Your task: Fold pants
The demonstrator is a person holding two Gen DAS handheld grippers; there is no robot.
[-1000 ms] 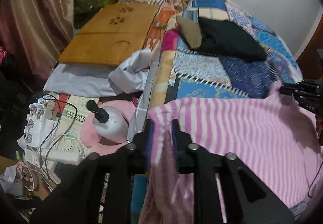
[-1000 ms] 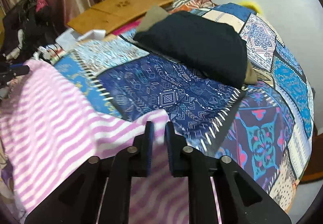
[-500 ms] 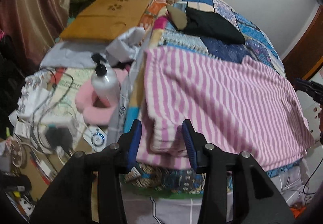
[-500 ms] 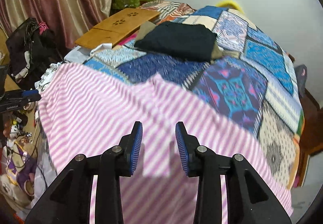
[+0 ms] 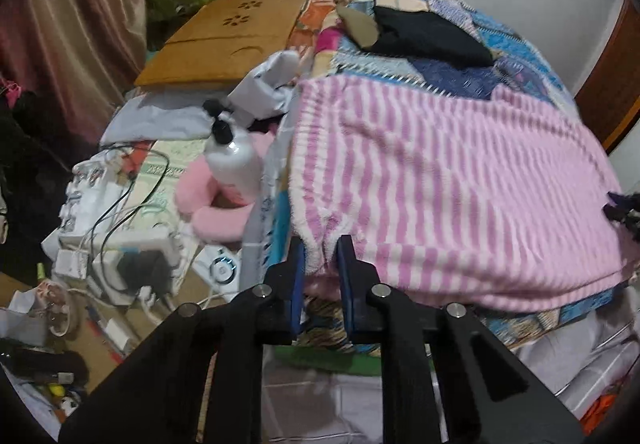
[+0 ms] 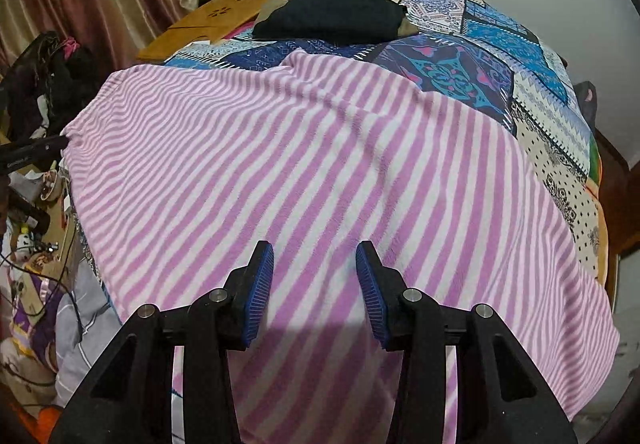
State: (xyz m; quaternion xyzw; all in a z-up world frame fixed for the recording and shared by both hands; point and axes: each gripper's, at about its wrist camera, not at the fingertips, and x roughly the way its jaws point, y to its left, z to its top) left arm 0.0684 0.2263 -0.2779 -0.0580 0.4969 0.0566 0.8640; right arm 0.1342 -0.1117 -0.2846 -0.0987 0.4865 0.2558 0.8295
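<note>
The pink-and-white striped pants (image 5: 448,180) lie spread flat across the near end of the patchwork bed (image 5: 500,44); they fill the right wrist view (image 6: 320,172). My left gripper (image 5: 320,248) is partly open at the pants' near left edge, and a bulge of the fabric sits between its jaws. My right gripper (image 6: 314,260) is open and empty just above the near part of the pants. The right gripper's tip shows at the far right of the left wrist view (image 5: 622,210), and the left gripper's tip shows at the far left of the right wrist view (image 6: 32,152).
Dark folded clothes (image 5: 424,34) lie farther up the bed, also in the right wrist view (image 6: 332,20). A wooden lap tray (image 5: 224,40), a white pump bottle (image 5: 234,156), a pink cushion (image 5: 212,204) and cables with a power strip (image 5: 120,256) clutter the floor left of the bed.
Both grippers let go of the pants, which now lie flat on the bed. The right gripper opened wider and drew back; the left stays at the near left edge.
</note>
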